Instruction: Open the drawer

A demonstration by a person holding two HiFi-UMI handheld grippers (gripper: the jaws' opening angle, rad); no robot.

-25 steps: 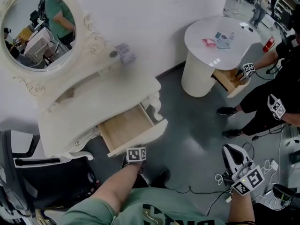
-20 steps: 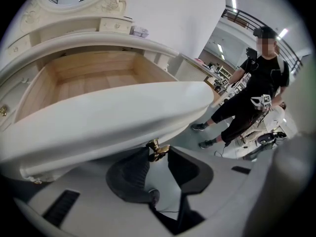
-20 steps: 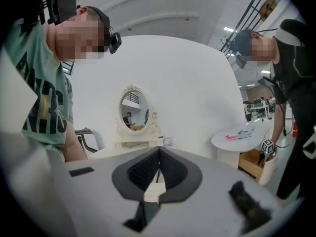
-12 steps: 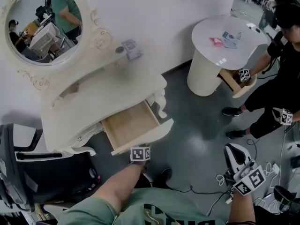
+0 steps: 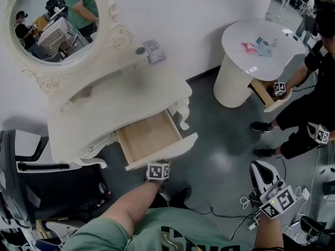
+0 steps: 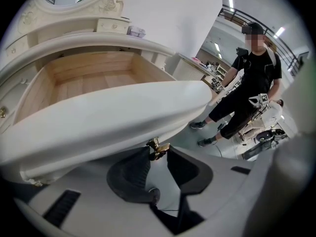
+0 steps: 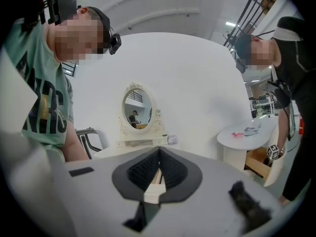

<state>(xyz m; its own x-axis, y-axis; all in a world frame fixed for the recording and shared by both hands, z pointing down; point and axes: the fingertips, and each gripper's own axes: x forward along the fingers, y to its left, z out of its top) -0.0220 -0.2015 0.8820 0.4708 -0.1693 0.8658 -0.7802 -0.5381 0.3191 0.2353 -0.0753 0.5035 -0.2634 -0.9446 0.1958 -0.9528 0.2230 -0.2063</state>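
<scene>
Nothing much has shifted over the last second. The drawer stands about as far out as it did, and the left tool has kept its place under the white front. Only the whole head view has slid a little, so the desk now sits slightly further right.

That tool's jaws are closing on the small gold knob, which sits between their black tips with both pads against it. The knob pokes out at the lower edge of the curved white front panel, about midway along it. Behind the panel the drawer shows a pale-wood bottom and sides. It is pulled out from the front edge of the desk, toward the desk's right-hand corner as the head view has it, beside a carved leg.

An oval mirror rises from the desk's back edge, and a small lilac box lies near the back right corner. A black chair stands at the desk's left end.

The right tool is held well apart from all this, low over the grey floor, with its pads pressed together at the tips. Farther right a round desk stands by the wall. A person in black has a hand at its second drawer.
</scene>
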